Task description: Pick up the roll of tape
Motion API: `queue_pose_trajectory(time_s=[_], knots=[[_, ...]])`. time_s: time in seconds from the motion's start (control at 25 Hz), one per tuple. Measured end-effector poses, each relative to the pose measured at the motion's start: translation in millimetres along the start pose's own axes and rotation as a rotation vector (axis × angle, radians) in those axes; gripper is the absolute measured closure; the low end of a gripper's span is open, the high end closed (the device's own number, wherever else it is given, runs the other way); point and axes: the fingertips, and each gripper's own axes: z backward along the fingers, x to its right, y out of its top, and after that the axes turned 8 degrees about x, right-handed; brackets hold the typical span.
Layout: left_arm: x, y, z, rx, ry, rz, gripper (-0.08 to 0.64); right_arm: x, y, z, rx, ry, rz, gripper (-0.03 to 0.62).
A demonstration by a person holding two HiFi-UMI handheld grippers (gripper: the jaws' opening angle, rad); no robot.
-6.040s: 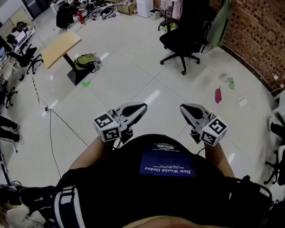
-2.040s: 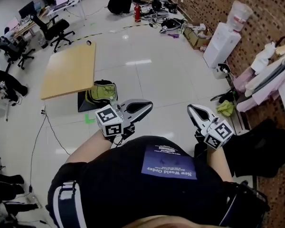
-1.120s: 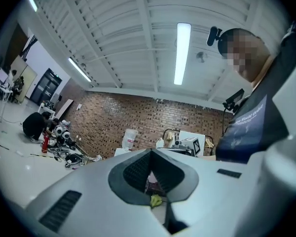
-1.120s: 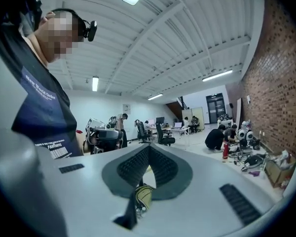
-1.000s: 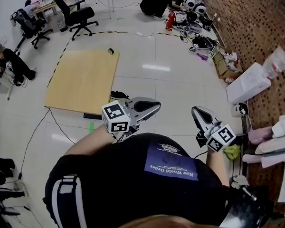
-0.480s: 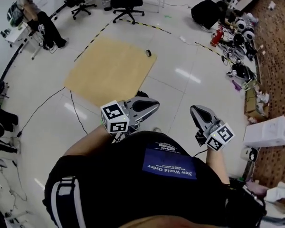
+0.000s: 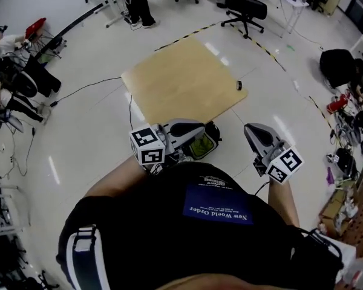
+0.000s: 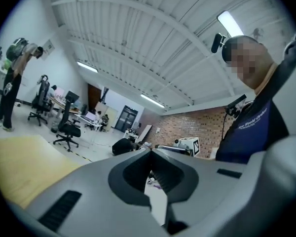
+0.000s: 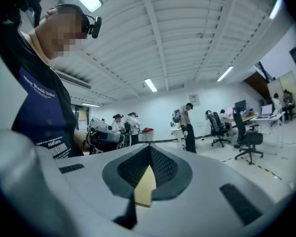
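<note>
The pale tiled floor (image 7: 78,138) spreads out all around me, and on it stands the wooden bench (image 7: 181,80), just ahead of both my tools. I hold the two of them level in front of my chest, well apart from each other, and neither reaches the near edge of the bench.

My left gripper (image 7: 199,127) is clenched. In the left gripper view its tips (image 8: 150,152) meet with nothing between them, and the bench top shows as a yellow slope at the left. My right gripper (image 7: 251,129) is clenched too. In the right gripper view its tips (image 9: 149,147) touch, and only a sliver of the yellow bench shows through the slot behind them. Neither one touches or carries anything.

A green bag (image 7: 201,147) lies on the floor at the near corner of the bench, just beside my left gripper in the head view.

The roll of tape (image 7: 239,85), small and dark, sits on the bench just inside its right-hand corner, well apart from both grippers.
</note>
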Motion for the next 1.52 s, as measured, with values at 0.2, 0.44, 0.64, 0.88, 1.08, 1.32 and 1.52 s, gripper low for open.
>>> queue_pose_trajectory(time_s=[0.2,0.44,0.64,0.88,1.08,1.32,1.52], knots=[[-31,14,29,0.025,0.140,-0.039,0.552,7,-13,-60,-0.010,0.143,-0.055,0.606],[-66,43,102,0.092,0.214,-0.057,0.552,-25,-20,-147,-0.030,0.244,-0.044,0.606],[-100,67,174,0.116,0.200,-0.072,0.552,-56,-25,-216,-0.012,0.212,-0.067,0.606],[-136,82,234,0.084,0.186,-0.100,0.554,-77,-34,-268,-0.006,0.159,-0.098,0.606],[-164,84,237,0.106,0.223,-0.075,0.552,-72,-44,-283,-0.045,0.183,-0.092,0.606],[-168,77,207,0.145,0.259,-0.033,0.552,-45,-40,-271,-0.079,0.225,-0.061,0.606],[-172,75,191,0.130,0.292,-0.040,0.552,-26,-35,-271,-0.072,0.248,-0.071,0.606]])
